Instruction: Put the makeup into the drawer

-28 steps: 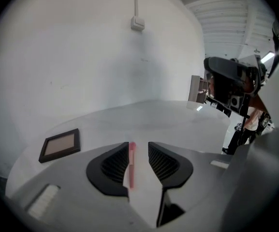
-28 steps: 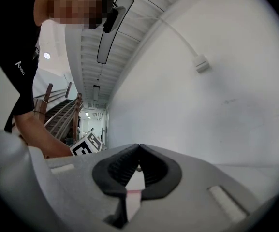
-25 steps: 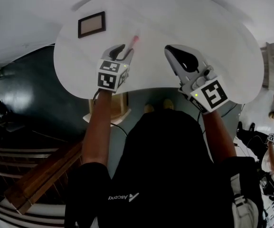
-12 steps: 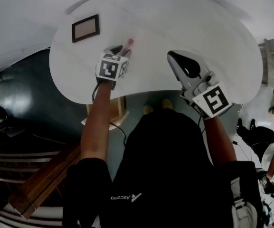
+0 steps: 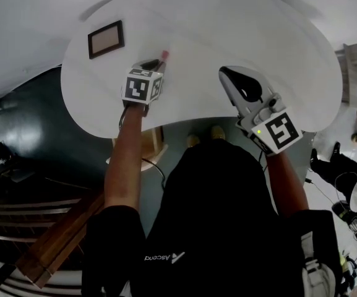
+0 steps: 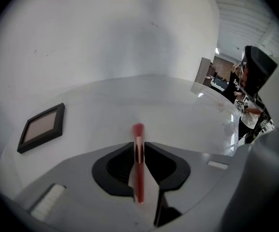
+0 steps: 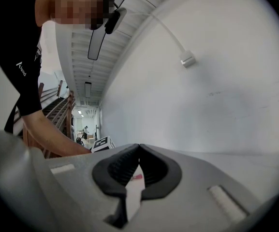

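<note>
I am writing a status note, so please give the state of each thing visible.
left gripper: jaws have just been closing, shut on the makeup brush
right gripper: shut, empty
makeup brush: clamped between the left jaws
palette: lying flat on the table, untouched

1 brush [image 6: 138,158], 1 palette [image 6: 41,128], 1 tbl [image 5: 227,36]

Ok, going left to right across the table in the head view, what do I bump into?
Black makeup palette → left gripper, its fingers just closing on the red makeup brush → right gripper.
</note>
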Demonstrator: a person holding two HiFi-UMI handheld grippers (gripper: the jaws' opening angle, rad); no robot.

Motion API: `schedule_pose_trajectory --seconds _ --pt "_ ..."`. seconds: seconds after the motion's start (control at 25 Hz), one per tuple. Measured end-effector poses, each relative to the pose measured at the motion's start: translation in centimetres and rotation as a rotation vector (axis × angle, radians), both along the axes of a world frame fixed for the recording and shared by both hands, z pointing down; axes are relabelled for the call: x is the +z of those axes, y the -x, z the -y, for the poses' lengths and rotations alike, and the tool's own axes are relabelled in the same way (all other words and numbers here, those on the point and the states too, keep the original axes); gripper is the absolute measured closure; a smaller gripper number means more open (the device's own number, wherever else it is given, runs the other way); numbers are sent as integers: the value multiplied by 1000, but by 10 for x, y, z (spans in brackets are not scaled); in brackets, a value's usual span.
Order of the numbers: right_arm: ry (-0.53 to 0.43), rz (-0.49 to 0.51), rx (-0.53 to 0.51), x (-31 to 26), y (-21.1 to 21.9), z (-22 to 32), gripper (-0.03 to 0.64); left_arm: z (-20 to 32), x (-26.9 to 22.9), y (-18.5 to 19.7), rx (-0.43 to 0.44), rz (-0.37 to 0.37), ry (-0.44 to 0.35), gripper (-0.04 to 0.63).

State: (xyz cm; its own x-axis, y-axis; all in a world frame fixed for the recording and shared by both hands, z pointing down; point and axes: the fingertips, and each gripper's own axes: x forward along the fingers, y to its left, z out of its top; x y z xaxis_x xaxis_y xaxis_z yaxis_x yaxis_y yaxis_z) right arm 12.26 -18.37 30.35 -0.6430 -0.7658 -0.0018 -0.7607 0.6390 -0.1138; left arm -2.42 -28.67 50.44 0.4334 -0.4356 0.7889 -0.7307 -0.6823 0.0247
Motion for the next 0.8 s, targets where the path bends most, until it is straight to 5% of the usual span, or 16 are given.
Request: schedule_pose_trajectory --seconds 0.36,0.8 --pt "25 -21 -3 0 6 -2 614 -2 -6 2 -25 -23 -31 541" --pt "-74 7 -82 -24 29 -1 614 -17 -86 1 -88 -227 -273 541"
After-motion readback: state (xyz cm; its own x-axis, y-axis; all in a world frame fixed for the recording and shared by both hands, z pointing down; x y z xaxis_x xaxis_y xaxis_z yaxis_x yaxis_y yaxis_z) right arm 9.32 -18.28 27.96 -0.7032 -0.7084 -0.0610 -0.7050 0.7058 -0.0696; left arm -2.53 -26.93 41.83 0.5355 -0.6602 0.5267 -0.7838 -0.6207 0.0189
